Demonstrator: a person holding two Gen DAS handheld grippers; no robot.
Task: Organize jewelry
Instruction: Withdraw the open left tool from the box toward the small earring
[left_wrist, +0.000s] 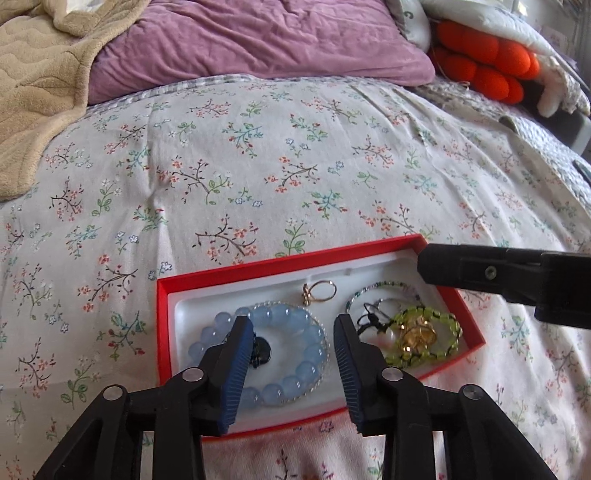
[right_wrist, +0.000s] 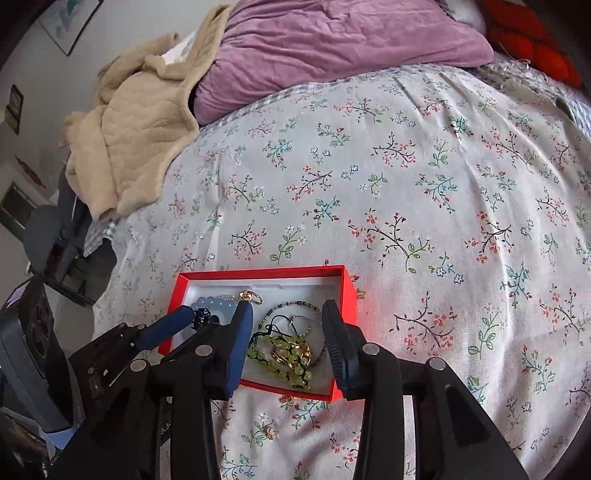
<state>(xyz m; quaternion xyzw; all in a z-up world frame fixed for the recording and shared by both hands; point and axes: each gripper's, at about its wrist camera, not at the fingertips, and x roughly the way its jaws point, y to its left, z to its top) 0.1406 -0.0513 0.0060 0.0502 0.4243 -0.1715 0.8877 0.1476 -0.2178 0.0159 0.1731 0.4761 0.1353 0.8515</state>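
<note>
A red box (left_wrist: 295, 260) with a white liner lies on the floral bedspread (left_wrist: 258, 166). Inside lie a pale blue bead bracelet (left_wrist: 306, 369), a gold ring (left_wrist: 306, 295), a thin bead chain (left_wrist: 388, 285) and a green bead bracelet (left_wrist: 413, 356) around a gold piece. My left gripper (left_wrist: 293, 325) stands open above the blue bracelet, with a small dark blue piece (left_wrist: 263, 350) lying beside its left pad. My right gripper (right_wrist: 287, 306) stands open over the green bracelet (right_wrist: 299, 373), pads clear of it. The right wrist view also shows the box (right_wrist: 349, 295), the ring (right_wrist: 251, 295) and the blue bracelet (right_wrist: 214, 304).
A purple pillow (left_wrist: 258, 40) and a beige blanket (left_wrist: 37, 92) lie at the head of the bed, with an orange plush thing (left_wrist: 487, 62) at the far right. The bed's edge (right_wrist: 110, 266) drops off to the left of the box, with dark furniture below.
</note>
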